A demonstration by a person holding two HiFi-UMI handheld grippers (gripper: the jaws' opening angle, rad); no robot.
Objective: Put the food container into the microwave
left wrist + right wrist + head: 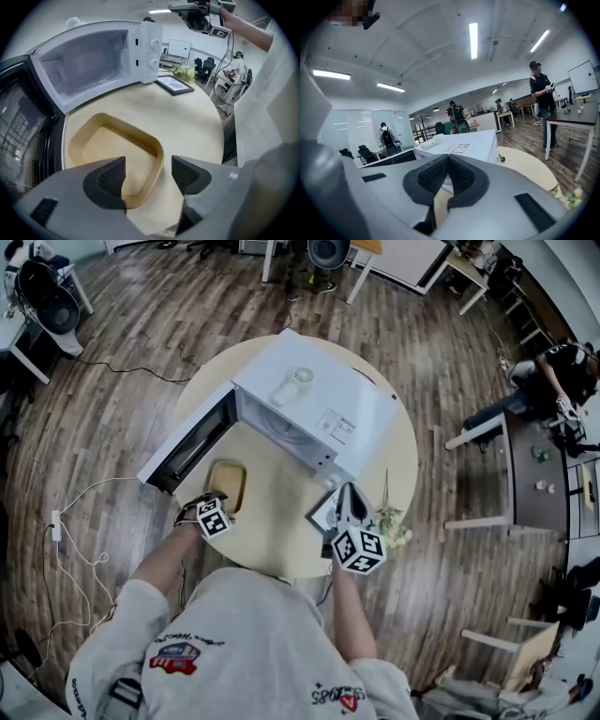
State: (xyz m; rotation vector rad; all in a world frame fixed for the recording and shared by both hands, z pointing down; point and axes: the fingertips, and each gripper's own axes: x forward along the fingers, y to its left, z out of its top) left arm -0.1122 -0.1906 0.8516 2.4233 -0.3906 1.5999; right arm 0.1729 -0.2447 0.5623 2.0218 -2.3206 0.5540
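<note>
Tan food container point(228, 484) is seen lying on the round table point(281, 517), just before the open microwave point(319, 395). Left gripper point(147, 168) is held over its near corner, jaws wide apart, nothing clasped. Right gripper point(447, 164) is kept pressed together, empty.

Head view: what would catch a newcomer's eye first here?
The white box microwave stands on the round beige table with its door swung wide open. In front of the cavity lies a shallow tan rectangular food container, and the left gripper is above its near corner with jaws apart. The right gripper is off to the right, shut and empty.
</note>
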